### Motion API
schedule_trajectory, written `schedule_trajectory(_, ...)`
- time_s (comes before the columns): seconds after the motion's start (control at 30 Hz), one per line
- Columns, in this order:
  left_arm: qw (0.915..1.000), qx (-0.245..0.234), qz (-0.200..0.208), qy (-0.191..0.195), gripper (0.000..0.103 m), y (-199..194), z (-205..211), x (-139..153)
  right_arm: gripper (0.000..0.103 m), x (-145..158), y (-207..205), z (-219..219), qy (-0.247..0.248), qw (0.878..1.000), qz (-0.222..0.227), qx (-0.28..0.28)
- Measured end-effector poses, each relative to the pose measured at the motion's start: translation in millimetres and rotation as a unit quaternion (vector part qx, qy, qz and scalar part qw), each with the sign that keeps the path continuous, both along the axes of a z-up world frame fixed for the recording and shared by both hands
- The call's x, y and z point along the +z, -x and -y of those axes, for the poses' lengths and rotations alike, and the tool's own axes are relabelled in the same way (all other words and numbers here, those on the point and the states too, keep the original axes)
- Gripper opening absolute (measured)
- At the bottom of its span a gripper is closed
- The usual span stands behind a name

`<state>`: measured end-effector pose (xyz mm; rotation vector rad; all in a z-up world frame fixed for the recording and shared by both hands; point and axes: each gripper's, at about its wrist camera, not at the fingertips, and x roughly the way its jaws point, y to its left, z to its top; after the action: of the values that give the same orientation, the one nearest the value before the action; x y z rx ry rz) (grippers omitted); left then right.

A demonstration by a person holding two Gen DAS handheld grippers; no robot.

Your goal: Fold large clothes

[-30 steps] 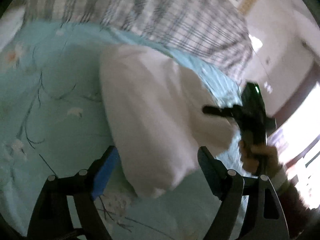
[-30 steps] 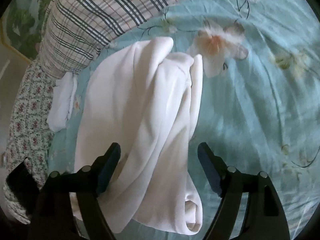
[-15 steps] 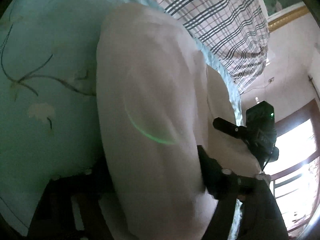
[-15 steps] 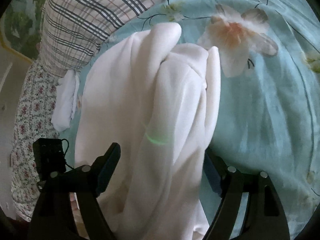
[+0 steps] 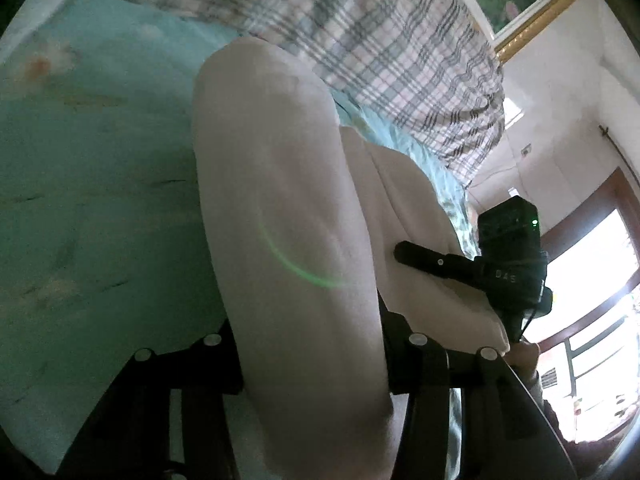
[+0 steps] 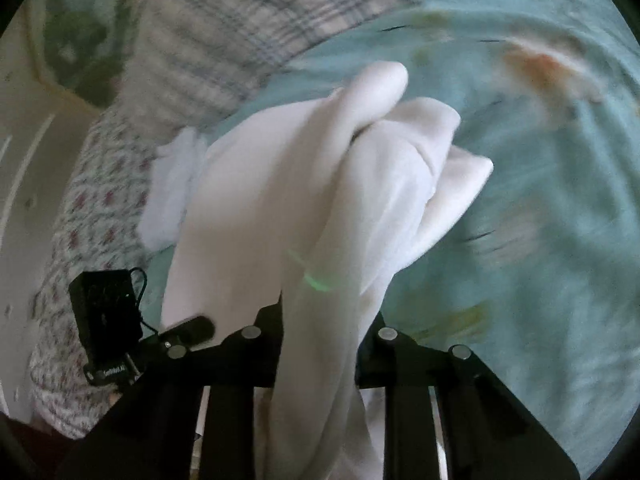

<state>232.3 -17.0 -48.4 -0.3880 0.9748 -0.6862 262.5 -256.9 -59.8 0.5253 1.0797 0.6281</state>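
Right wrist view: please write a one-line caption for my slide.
Right gripper closing on a bunched white garment above a teal floral bedsheet.

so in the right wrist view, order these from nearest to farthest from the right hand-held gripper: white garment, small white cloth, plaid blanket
1. white garment: between the closing jaws of the right hand-held gripper
2. small white cloth: left, beside the garment
3. plaid blanket: far, upper left

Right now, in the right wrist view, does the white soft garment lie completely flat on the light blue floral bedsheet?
No, the white soft garment is bunched in thick folds and rises off the light blue floral bedsheet between the closing right gripper jaws.
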Motion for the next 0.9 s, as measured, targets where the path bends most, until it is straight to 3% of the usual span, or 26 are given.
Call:
schedule_trajectory(0.2, 0.9989, 0.038, 0.004, -0.026, 0.049, 41, -85, 9, 0.023, -9, 21, -85, -0.044, 0.997, 0.008, 0.062)
schedule_trajectory(0.4, 0.9952, 0.085, -0.037, -0.032, 0.055, 53, -126, -33, 0.023, -44, 29, -128, -0.033, 0.997, -0.032, 0.069)
schedule_trajectory(0.53, 0.9936, 0.101, -0.047, -0.02, 0.064, 53, -132, -46, 0.03, -57, 32, -119, -0.024, 0.997, -0.052, 0.055)
schedule_trajectory(0.7, 0.9913, 0.119, -0.033, -0.044, 0.064, 67, -136, -36, 0.045, -48, 39, -97, -0.015, 0.998, -0.052, 0.024)
schedule_trajectory(0.9, 0.9866, 0.154, 0.021, -0.05, 0.064, 95, -150, 2, 0.047, 5, 44, -77, 0.015, 0.998, 0.043, -0.031)
